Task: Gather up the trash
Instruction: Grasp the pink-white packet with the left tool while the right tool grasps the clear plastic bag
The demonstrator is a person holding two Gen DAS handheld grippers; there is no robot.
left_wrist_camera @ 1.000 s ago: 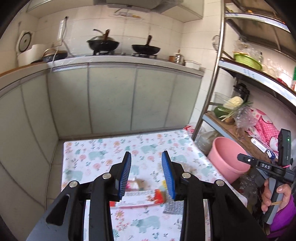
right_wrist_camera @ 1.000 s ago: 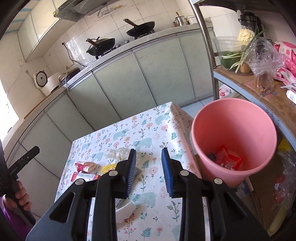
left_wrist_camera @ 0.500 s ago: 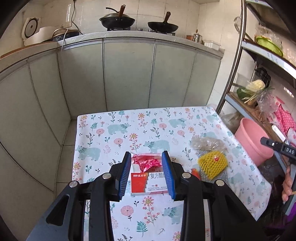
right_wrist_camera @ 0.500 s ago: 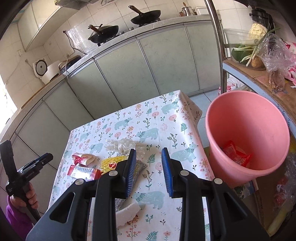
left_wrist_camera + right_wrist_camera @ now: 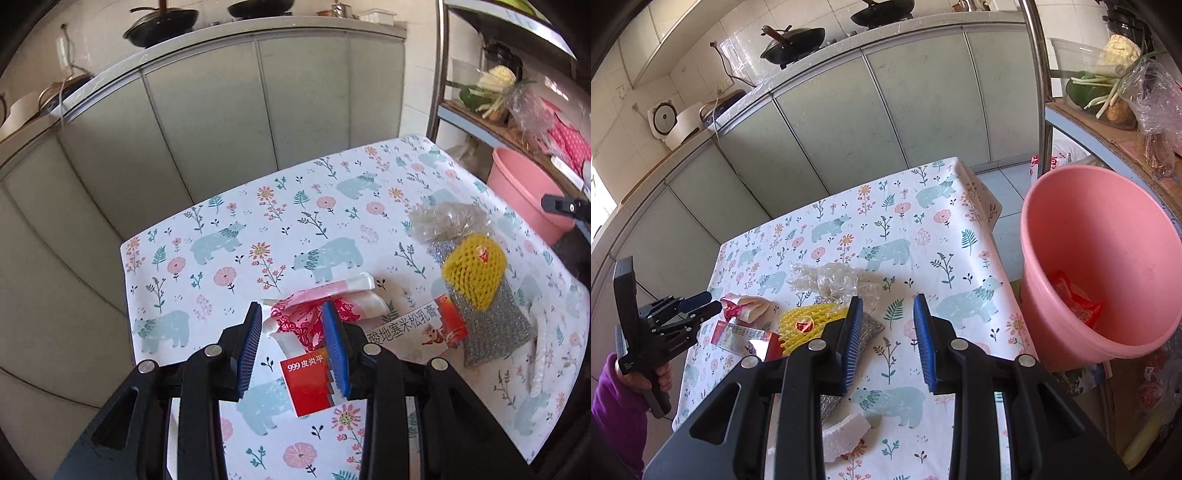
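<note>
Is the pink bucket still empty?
No, the right wrist view shows a red wrapper lying at the bottom of the pink bucket.

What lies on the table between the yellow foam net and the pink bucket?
In the right wrist view, only bare tablecloth lies between the yellow foam net and the pink bucket; the open right gripper hangs in front of that stretch.

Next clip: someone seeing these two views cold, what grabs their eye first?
Probably the pink bucket off the table's right edge, a red wrapper already inside. Next, the litter on the floral tablecloth: a yellow foam net on a silver pouch, and a crumpled pink-and-white wrapper that the left gripper approaches with open jaws.
</note>
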